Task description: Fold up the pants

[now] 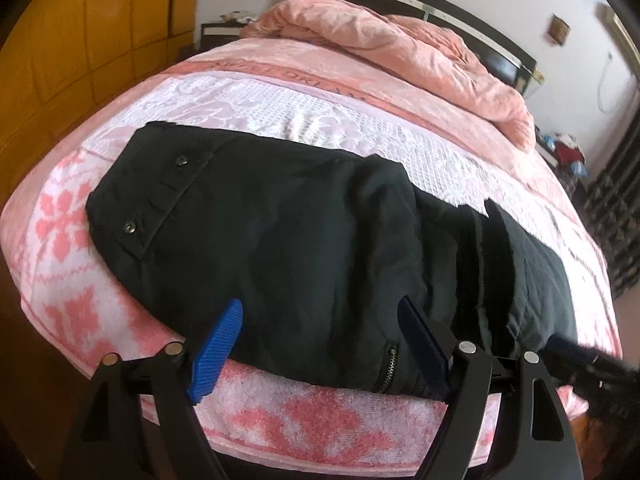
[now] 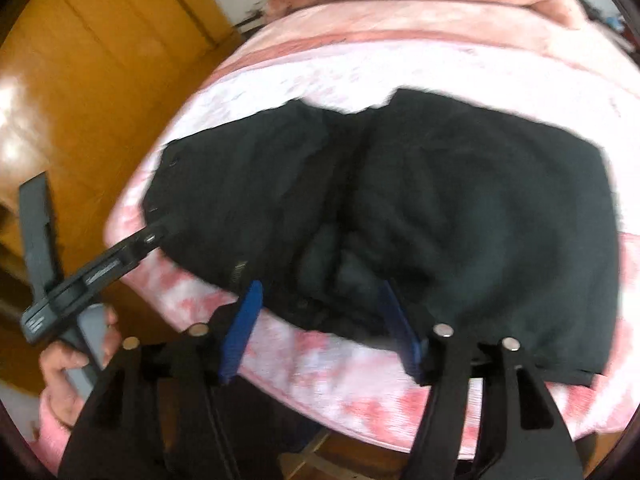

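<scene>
The black pants (image 1: pixel 304 220) lie across the bed (image 1: pixel 280 420) near its front edge, folded lengthwise. They look soft, thick and limp, best pinched at waistband or hems. Left tongs (image 1: pixel 320 312) and right tongs (image 2: pixel 320 296) both gape empty. No containers show.
</scene>
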Demonstrator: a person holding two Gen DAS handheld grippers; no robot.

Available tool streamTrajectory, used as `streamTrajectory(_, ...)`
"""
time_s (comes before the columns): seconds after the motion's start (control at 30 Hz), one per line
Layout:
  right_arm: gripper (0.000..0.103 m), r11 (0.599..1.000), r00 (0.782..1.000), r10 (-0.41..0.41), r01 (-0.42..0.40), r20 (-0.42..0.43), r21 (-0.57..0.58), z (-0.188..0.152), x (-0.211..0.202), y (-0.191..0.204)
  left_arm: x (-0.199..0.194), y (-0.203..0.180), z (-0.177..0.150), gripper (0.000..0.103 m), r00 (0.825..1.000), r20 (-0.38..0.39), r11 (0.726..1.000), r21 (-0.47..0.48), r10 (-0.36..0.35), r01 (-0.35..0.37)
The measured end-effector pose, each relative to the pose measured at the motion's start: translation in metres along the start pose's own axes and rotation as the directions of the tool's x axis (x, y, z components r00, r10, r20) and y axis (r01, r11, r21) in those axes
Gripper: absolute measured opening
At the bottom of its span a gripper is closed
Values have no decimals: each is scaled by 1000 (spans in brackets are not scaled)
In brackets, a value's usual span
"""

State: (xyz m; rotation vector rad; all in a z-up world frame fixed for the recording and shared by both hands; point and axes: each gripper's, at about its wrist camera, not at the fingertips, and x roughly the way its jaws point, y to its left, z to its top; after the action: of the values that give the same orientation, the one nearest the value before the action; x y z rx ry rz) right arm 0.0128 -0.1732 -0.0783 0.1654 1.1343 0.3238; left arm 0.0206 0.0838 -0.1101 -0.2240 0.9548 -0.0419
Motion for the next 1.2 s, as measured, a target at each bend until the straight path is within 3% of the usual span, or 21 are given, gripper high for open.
streamTrajectory(0.1,66,992,993,-114,115,26,-44,3,-1,5,5,-4,3,81,1000,-21,1000,26,-9,9)
streamTrajectory(0.3,68,982,985,-170,167,-32,-87,6,29,12,3,-5,5,82,999,-20,999,39,-29,29)
streamTrajectory(0.47,57,953,956,-292,288,-37,-92,9,51,1,-5,-4,6,82,999,2,998,46,-51,51)
streamTrajectory(0.5,50,952,954,-296,292,-39,-87,8,52,-2,-7,-4,7,83,998,7,997,46,-57,57)
streamTrajectory(0.53,33,953,955,-294,290,-42,-88,7,53,-4,-10,-4,7,83,998,16,997,47,-65,64)
streamTrajectory(0.6,13,962,962,-266,260,-64,-82,6,56,-7,-15,-5,9,83,997,31,996,55,-73,72)
streamTrajectory(0.67,6,962,962,-265,261,-61,-78,8,55,-7,-19,-6,11,83,996,45,995,62,-80,77)
streamTrajectory(0.77,2,976,977,-207,203,-50,-76,10,46,-4,-27,-8,13,83,993,70,994,73,-89,84)
streamTrajectory(0.83,1,991,992,-116,113,-51,-74,12,40,4,-31,-9,13,83,992,81,993,77,-96,89)
streamTrajectory(1.03,1,973,991,-128,119,-36,-196,12,37,42,-35,-10,13,84,991,91,992,89,-99,91)
streamTrajectory(1.2,1,985,996,-16,2,-82,-174,9,39,50,-31,-5,12,84,992,84,994,70,-93,88)
